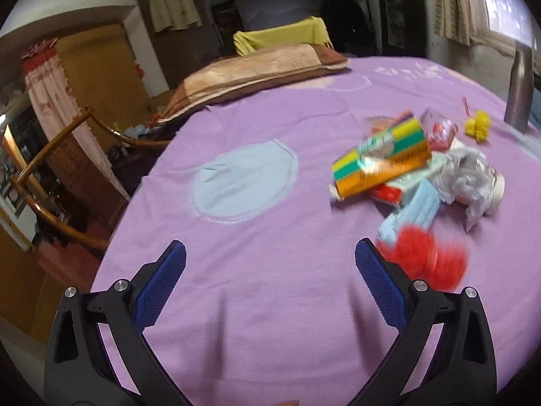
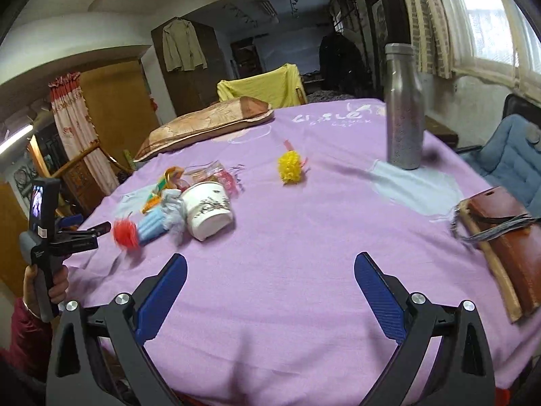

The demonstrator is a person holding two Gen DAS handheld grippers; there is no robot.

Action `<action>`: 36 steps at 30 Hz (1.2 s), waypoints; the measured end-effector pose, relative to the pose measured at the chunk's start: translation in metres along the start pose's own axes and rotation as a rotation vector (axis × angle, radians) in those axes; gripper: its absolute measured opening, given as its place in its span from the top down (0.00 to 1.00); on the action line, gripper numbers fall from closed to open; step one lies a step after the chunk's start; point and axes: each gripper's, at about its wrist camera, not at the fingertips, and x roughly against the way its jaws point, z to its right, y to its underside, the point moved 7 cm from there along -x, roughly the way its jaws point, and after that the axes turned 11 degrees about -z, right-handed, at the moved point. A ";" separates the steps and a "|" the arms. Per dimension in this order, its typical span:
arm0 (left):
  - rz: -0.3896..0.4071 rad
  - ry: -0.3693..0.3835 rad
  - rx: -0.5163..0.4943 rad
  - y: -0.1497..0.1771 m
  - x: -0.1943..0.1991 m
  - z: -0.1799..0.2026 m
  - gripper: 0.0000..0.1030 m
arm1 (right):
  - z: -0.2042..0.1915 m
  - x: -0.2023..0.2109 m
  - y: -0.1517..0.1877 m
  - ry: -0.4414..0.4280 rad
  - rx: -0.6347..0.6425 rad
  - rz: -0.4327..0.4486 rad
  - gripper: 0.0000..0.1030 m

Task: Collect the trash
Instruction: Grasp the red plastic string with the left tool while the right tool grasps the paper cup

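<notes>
trash pile [image 1: 416, 165] sits bunched on the purple cloth [image 1: 270, 287] of the bed, ahead and to the right of the left gripper [image 1: 270, 264], ahead and to the left of the right gripper [image 2: 270, 270]. both sets of jaws are spread wide with nothing between them, hovering above bare cloth.

biggest piece first: the striped carton [image 1: 382, 155], stiff cardboard and probably light, lies on top of the heap; i'd pinch it across its narrow faces. next the white paper cup [image 2: 209, 211], tipped on its side, thin-walled and easy to crush, so its rim looks the safest hold. the crumpled grey wrapper [image 1: 470, 176] is soft and springy, grab it anywhere. the blue face mask [image 1: 412, 213] is limp cloth, best nipped at a fold. the red pompom [image 1: 426, 257] lies just beside the left gripper's right finger, fluffy and weightless, likely to squash. the yellow pompom [image 2: 289, 168] sits well apart from the heap, smallest of all.
</notes>
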 end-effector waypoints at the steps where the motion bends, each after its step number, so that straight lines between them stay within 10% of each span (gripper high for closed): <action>1: 0.014 0.028 0.014 -0.001 0.005 -0.001 0.06 | -0.002 -0.002 -0.001 -0.014 -0.004 -0.005 0.05; 5: 0.025 0.172 -0.044 0.000 0.018 0.031 0.06 | -0.011 -0.008 -0.002 -0.045 -0.002 -0.015 0.05; 12: -0.019 0.158 -0.224 0.028 0.010 0.082 0.06 | -0.016 -0.013 -0.001 -0.042 0.019 -0.028 0.05; 24: -0.124 0.316 -0.081 0.022 -0.015 0.076 0.08 | -0.040 -0.070 -0.028 -0.058 0.081 -0.145 0.05; 30: -0.125 0.391 -0.053 0.025 -0.015 0.069 0.36 | -0.062 -0.118 -0.050 -0.061 0.129 -0.232 0.05; 36: -0.094 0.425 -0.005 0.021 -0.011 0.052 0.39 | -0.064 -0.159 -0.074 -0.050 0.092 -0.255 0.14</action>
